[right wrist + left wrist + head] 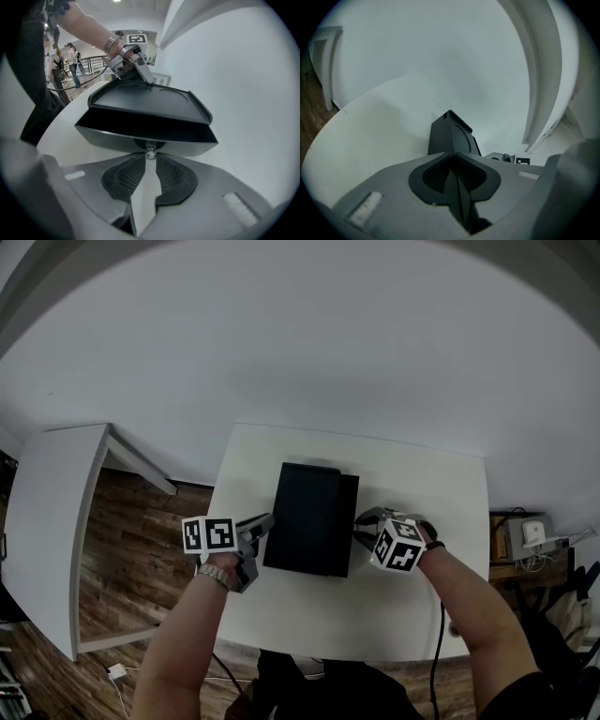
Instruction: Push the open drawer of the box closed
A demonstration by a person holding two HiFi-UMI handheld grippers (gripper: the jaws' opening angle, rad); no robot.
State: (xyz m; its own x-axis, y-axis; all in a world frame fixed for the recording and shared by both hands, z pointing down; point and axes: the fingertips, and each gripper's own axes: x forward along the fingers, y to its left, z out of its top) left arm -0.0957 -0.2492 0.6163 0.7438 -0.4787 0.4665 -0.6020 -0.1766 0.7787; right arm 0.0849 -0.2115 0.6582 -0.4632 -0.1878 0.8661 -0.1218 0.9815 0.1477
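The black box (305,518) sits mid-frame in the head view on the white table (422,493), with its drawer (140,137) pulled partly out toward the right. The right gripper (149,158) pinches the drawer's small knob (150,153). The left gripper (453,158), its jaws clenched together and empty, is at the box's left edge.

left gripper (453,155) pointing forward with jaws pressing together and nothing between, black box (451,133) standing right at the tips, white table (370,140) lying underneath, white wall (440,47) rising behind
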